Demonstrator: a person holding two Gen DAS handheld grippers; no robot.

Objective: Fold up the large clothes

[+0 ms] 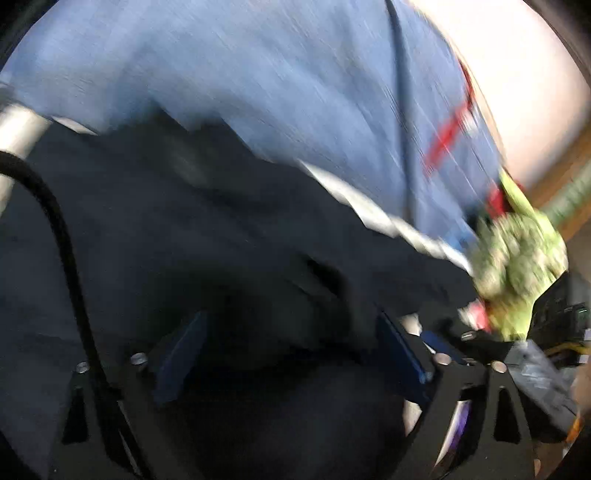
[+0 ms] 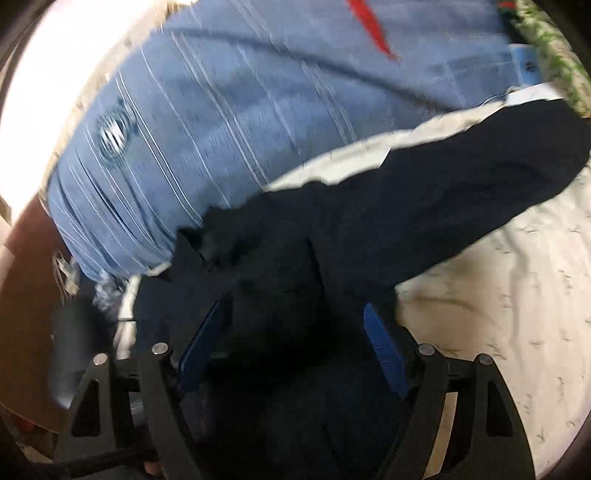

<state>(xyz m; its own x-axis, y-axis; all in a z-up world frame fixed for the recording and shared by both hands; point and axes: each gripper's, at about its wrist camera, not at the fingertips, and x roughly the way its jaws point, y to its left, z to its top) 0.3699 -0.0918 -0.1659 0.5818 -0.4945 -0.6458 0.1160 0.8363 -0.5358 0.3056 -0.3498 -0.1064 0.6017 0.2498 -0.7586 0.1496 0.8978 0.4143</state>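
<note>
Both grippers spread wide over a dark navy fabric garment on a white patterned bedsheet.
Left gripper and right gripper stand open; through the blur, cloth seems to lie loosely between them, beside a far blue striped pillow.

A blue striped pillow lies on a white patterned sheet. A red mark shows on the pillow's far part. A green patterned cloth sits bunched just beyond the pillow's end. A black cable curves nearby.
</note>
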